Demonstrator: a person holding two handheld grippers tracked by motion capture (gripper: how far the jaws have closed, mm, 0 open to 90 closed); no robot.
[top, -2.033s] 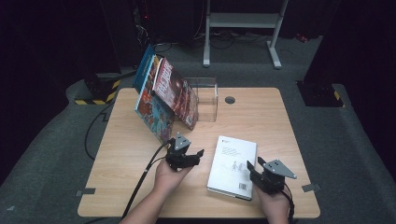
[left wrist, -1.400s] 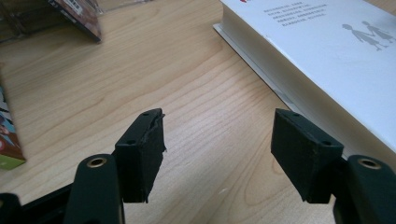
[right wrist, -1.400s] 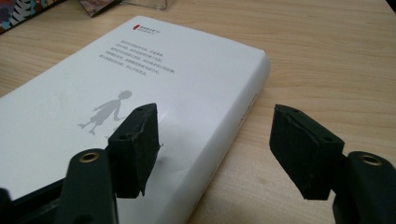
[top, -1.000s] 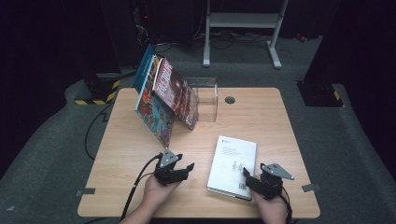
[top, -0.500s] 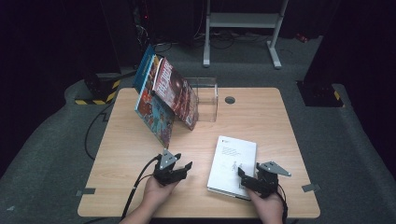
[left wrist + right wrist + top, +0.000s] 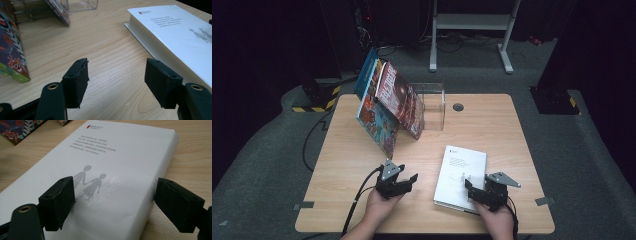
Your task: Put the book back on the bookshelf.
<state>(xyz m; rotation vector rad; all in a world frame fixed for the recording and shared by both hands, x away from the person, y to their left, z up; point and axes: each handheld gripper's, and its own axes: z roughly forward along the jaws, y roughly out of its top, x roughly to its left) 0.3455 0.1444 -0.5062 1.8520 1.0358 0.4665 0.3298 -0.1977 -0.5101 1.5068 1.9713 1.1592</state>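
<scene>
A white book (image 6: 462, 172) lies flat on the wooden table (image 6: 492, 125), right of centre near the front. My right gripper (image 6: 473, 192) is at its near right corner. In the right gripper view the jaws (image 6: 116, 190) straddle the book (image 6: 120, 152): one over the cover, the other past its edge over the wood. They have just been opening and do not press on it. My left gripper (image 6: 411, 180) rests low to the left of the book (image 6: 180, 32). Its jaws (image 6: 117, 72) have just opened a little, with bare wood between them.
Several colourful books (image 6: 387, 110) lean against a clear plastic stand (image 6: 434, 102) at the back left of the table. A round cable hole (image 6: 457, 107) sits behind it. One colourful book's corner (image 6: 12, 62) is close to the left gripper.
The left gripper has drawn back toward the table's near edge and sunk low. The right gripper has slid slightly left onto the white book's near corner, jaws wider.
</scene>
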